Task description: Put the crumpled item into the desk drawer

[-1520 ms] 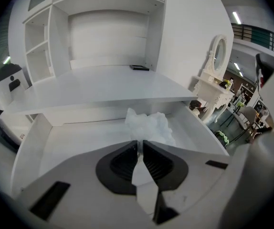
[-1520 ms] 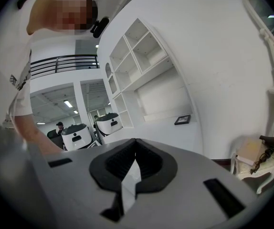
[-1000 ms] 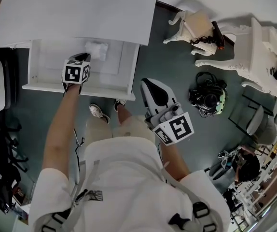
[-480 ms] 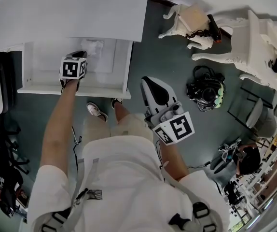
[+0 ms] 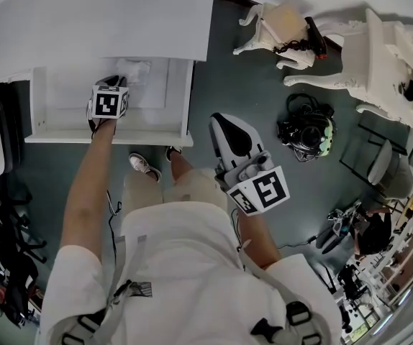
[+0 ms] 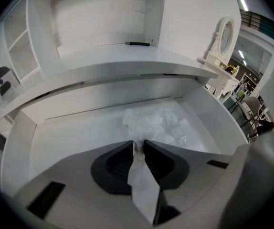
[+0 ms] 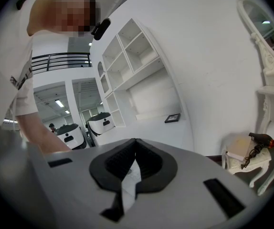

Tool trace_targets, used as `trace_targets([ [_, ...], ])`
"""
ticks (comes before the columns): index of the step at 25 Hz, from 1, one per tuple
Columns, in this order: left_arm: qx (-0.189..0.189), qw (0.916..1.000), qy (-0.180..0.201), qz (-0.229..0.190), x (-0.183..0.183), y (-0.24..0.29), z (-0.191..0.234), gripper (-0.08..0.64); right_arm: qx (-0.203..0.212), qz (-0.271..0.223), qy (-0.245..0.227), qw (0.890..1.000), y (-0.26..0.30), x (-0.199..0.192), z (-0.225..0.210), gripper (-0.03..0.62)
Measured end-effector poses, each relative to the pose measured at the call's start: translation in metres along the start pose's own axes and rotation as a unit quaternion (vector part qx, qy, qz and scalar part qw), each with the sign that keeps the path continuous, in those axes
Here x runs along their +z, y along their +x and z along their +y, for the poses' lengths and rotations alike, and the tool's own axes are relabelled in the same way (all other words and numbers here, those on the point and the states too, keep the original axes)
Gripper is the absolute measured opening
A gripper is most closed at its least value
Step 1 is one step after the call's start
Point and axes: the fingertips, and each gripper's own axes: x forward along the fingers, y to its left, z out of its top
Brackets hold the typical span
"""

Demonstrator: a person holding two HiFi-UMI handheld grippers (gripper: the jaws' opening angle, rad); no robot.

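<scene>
Crumpled item (image 6: 157, 124) lies on the floor of the open drawer (image 5: 61, 95), toward the back. It is directly ahead of the left claw (image 6: 137, 146) and a touch to its right. It is lumpy, slightly wider than deep, with no real long axis. Left claw is the nearer one and points steeply down into the drawer. Its jaws have just been opening: narrow gap, one wisp of the item between the tips, seemingly unpinched. Right claw (image 7: 134, 141) is pressed together, empty, well apart from the drawer.

A black headset (image 5: 306, 131) lies on the floor (image 5: 250, 85) near a white stool (image 5: 268, 31).
</scene>
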Motion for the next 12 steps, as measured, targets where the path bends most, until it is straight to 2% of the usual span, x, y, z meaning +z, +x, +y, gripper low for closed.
trace_targets([
  [3, 0.008, 1.0, 0.006, 0.002, 0.001, 0.0, 0.004, 0.098, -0.003, -0.004, -0.001, 1.0, -0.002, 0.002, 0.004, 0.011],
  [10, 0.015, 0.9998, -0.008, -0.012, 0.001, -0.011, 0.011, 0.192, -0.025, -0.01, -0.006, 1.0, -0.02, 0.005, 0.003, 0.011],
  [12, 0.014, 0.9997, -0.007, -0.017, 0.0, -0.019, 0.009, 0.199, -0.03, -0.013, -0.009, 0.999, -0.025, 0.008, 0.004, 0.011],
])
